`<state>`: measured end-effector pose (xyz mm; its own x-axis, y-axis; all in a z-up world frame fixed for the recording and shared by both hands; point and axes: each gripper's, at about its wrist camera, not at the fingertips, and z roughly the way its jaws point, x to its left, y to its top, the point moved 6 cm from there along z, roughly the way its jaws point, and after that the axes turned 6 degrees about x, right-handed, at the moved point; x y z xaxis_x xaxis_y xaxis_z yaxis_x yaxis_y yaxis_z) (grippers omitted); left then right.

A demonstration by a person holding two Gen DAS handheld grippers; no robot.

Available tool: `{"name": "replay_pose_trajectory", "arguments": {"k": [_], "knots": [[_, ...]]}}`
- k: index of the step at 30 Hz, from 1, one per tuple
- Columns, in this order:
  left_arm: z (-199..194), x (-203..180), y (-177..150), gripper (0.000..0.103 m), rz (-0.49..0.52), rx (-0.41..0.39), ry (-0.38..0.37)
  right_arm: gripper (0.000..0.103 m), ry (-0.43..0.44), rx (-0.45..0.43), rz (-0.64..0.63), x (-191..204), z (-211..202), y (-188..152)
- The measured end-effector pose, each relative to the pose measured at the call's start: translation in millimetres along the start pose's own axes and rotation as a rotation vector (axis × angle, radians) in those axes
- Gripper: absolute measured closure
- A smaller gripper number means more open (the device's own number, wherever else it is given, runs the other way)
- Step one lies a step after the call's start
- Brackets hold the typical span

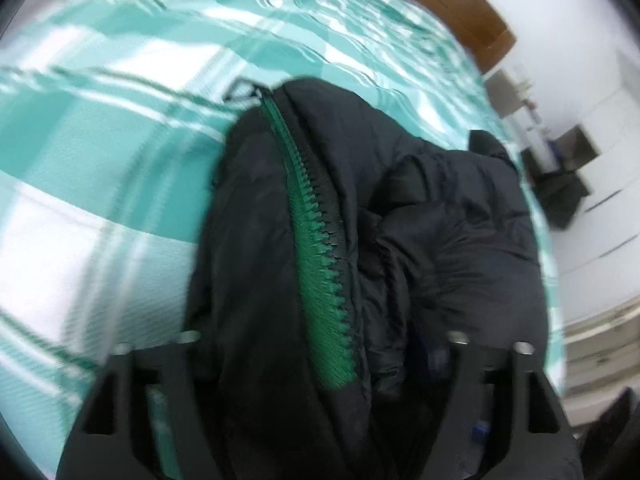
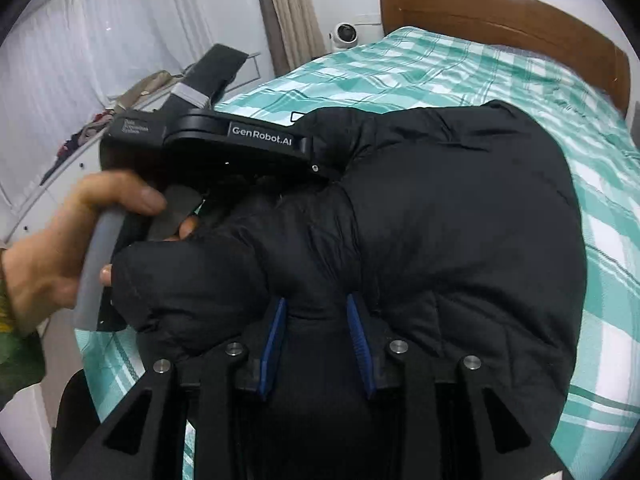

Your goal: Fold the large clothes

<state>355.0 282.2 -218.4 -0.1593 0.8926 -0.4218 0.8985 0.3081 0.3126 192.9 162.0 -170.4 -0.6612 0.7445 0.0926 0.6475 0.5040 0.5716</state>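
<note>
The black puffy quilted jacket (image 2: 460, 216) with a green zipper (image 1: 320, 248) lies bunched on the teal-and-white checked bedsheet (image 2: 600, 248). The right gripper (image 2: 316, 344) clamps a fold of it between blue pads (image 2: 274, 344). The left gripper (image 1: 320, 360), ahead to the left, has jacket fabric bunched between its fingers; whether it grips, I cannot tell.

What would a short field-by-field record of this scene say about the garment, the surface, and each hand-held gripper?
garment: bulky black padded jacket, bunched up, green-taped zipper showing
surface: bed with teal and white checked sheet, brown wooden headboard behind
left hand-held gripper: thick jacket fold fills its fingers
right hand-held gripper: blue pads pinch jacket fabric
person's hand: holds the left tool's handle
</note>
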Motion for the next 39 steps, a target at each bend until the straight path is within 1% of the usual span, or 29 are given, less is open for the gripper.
{"name": "replay_pose_trajectory", "arguments": {"k": [1,2,3,4,6,7,8,9,10,11,13,14,16,17,19,20,21,22,23,24,25,26,28,30,31,34,36,38,39], "knots": [[-6.0,0.7,-0.6,0.0,0.009,-0.01,0.074,0.069,-0.003,-0.009,-0.017,0.6,-3.0,-1.1],[-13.5,0.4,-2.5,0.0,0.022,-0.032,0.129,0.069,-0.005,-0.022,-0.038,2.2,-7.5,-2.2],[-19.0,-2.7,-7.1,0.0,0.041,-0.025,0.107,0.066,-0.001,-0.034,-0.06,4.3,-12.4,-3.4],[-21.6,-3.2,-11.6,0.0,0.045,0.003,0.059,0.064,-0.004,-0.041,-0.073,6.0,-16.6,-4.5],[-34.1,1.9,-17.7,0.001,-0.006,0.055,-0.08,0.061,-0.013,-0.043,-0.072,8.0,-26.8,-5.6],[-48.2,4.9,-18.9,0.001,-0.048,0.05,-0.188,0.055,-0.006,-0.052,-0.061,8.8,-34.9,-5.2],[-58.1,6.9,-18.8,0.001,-0.066,0.043,-0.256,0.052,0.009,-0.072,-0.048,9.7,-44.5,-4.5],[-72.1,9.1,-18.3,0.001,-0.081,0.035,-0.34,0.047,0.036,-0.106,-0.037,11.3,-57.1,-4.0],[-81.7,10.2,-18.2,0.0,-0.079,0.031,-0.39,0.041,0.058,-0.138,-0.029,13.2,-68.6,-3.8],[-89.6,10.7,-17.4,0.0,-0.064,0.032,-0.43,0.04,0.073,-0.165,-0.024,16.2,-79.5,-5.1],[-95.0,11.5,-17.0,0.001,-0.035,0.033,-0.445,0.039,0.104,-0.199,-0.031,23.9,-95.7,-7.6],[-94.8,12.1,-17.6,0.001,-0.034,0.038,-0.451,0.039,0.115,-0.199,-0.044,28.4,-100.9,-9.9],[-89.2,2.5,-21.1,0.001,-0.031,0.074,-0.488,0.039,0.115,-0.193,-0.07,34.3,-103.9,-15.2],[-88.4,-7.0,-23.0,0.001,-0.008,0.076,-0.478,0.039,0.115,-0.188,-0.082,37.1,-105.0,-19.2],[-87.9,-16.7,-21.9,0.001,0.04,0.055,-0.384,0.039,0.118,-0.175,-0.087,41.9,-105.9,-27.3],[-84.7,-23.8,-20.8,0.001,0.072,0.046,-0.279,0.039,0.123,-0.169,-0.081,44.0,-107.3,-32.9],[-81.2,-25.7,-19.8,0.001,0.092,0.04,-0.201,0.039,0.13,-0.163,-0.069,43.8,-107.2,-36.9],[-74.5,-27.2,-18.8,0.001,0.113,0.036,-0.091,0.039,0.133,-0.16,-0.059,39.9,-107.7,-38.3],[-67.9,-27.1,-20.8,0.0,0.124,0.039,-0.019,0.039,0.137,-0.158,-0.048,37.9,-108.6,-40.1],[-57.4,-23.0,-22.3,0.0,0.142,0.057,0.079,0.039,0.14,-0.155,-0.04,35.4,-109.5,-41.2],[-53.6,-19.8,-23.5,0.0,0.148,0.064,0.111,0.039,0.139,-0.156,-0.035,33.5,-112.1,-42.8],[-53.6,-7.5,-28.9,0.0,0.138,0.067,0.12,0.039,0.138,-0.158,-0.027,29.6,-113.3,-42.9],[-52.5,2.7,-31.9,0.0,0.101,0.073,0.092,0.039,0.136,-0.167,0.004,18.8,-121.6,-40.0],[-46.8,13.2,-35.0,0.0,0.05,0.104,0.026,0.039,0.134,-0.175,0.041,-0.1,-123.5,-33.1],[-40.8,16.9,-35.4,0.0,0.019,0.124,-0.022,0.038,0.124,-0.17,0.063,-9.7,-124.0,-31.9],[-28.5,28.5,-35.1,0.0,-0.031,0.153,-0.117,0.037,0.083,-0.152,0.149,-43.8,-121.3,-34.2],[-21.2,36.3,-36.2,0.0,-0.056,0.172,-0.18,0.037,0.066,-0.139,0.251,-78.3,-117.4,-39.7],[-16.6,42.4,-38.4,0.0,-0.071,0.192,-0.24,0.037,0.092,-0.147,0.334,-107.9,-115.5,-47.9],[-15.7,47.0,-40.4,0.0,-0.069,0.197,-0.261,0.037,0.121,-0.155,0.387,-128.5,-112.8,-55.8]]}}
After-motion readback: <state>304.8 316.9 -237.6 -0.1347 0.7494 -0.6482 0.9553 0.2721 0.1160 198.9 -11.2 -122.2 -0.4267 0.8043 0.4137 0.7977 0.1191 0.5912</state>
